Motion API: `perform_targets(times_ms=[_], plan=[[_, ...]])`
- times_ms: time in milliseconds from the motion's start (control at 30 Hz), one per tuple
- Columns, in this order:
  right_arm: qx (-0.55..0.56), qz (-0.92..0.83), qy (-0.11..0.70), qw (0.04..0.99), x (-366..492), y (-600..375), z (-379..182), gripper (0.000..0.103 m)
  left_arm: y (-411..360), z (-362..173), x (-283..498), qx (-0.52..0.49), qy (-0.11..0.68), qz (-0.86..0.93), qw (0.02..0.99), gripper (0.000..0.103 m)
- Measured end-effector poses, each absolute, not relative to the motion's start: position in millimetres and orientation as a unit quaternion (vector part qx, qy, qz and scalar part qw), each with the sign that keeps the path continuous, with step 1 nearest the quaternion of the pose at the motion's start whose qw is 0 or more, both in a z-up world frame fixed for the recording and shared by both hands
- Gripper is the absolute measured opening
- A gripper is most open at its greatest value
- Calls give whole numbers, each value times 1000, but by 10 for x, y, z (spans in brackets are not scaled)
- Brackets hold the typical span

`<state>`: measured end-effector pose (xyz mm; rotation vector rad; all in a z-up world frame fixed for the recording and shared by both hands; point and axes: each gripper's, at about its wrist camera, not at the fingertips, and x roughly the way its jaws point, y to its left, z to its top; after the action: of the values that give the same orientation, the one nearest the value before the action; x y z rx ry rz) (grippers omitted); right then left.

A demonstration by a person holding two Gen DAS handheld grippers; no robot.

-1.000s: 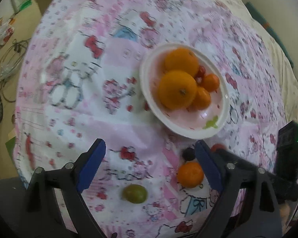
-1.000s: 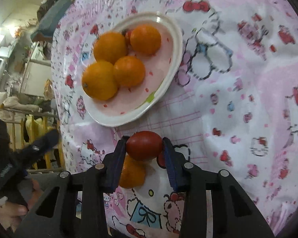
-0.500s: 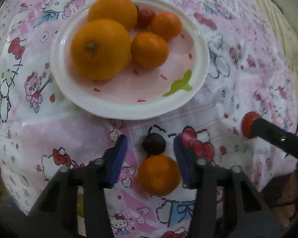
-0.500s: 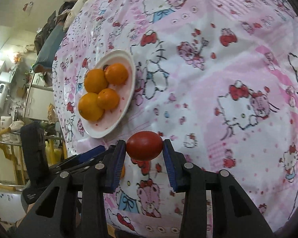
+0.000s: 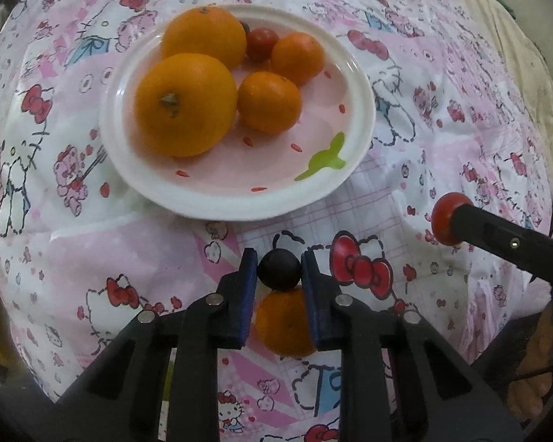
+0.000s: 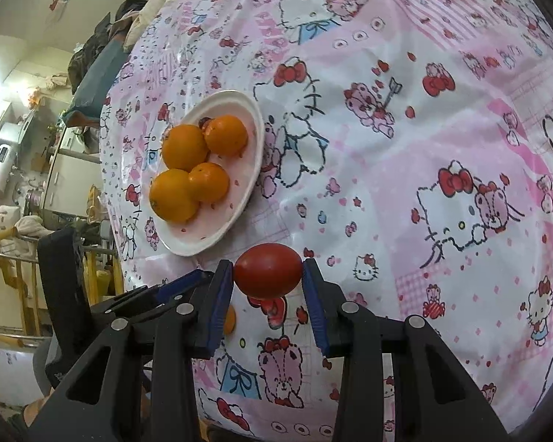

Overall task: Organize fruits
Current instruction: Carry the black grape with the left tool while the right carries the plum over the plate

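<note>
While clamped between the blue pads of the right gripper (image 6: 268,276), red tomato (image 6: 268,275) held above the worktop (image 6: 442,140), oval, long axis crosswise from pad to pad, skin glossy and smooth. Seen also from the left wrist as a red ball at the tip of a black finger, right of the plate (image 5: 354,154). Left gripper (image 5: 279,270) narrowed on a dark plum (image 5: 279,270), small, round, near black, matte; pads touching both its sides. Just under it, a loose orange (image 5: 285,326) lying on the cartoon-print cloth between the fingers. On the plate: two big oranges, two smaller ones, one small red tomato at the back, all bunched to one side.
</note>
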<state>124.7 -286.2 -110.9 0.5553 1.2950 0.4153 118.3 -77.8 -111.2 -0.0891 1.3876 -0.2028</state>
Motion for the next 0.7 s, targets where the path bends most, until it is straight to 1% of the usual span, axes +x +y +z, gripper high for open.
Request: perform_targets(times_ms=[333, 700], plan=[[241, 176, 595, 746, 1255, -2866, -1156, 40, -455, -932, 1037, -70, 605, -75, 789, 20], [233, 180, 585, 756, 1292, -2797, -1075, 40, -45, -764, 975, -66, 559, -23, 826, 20]])
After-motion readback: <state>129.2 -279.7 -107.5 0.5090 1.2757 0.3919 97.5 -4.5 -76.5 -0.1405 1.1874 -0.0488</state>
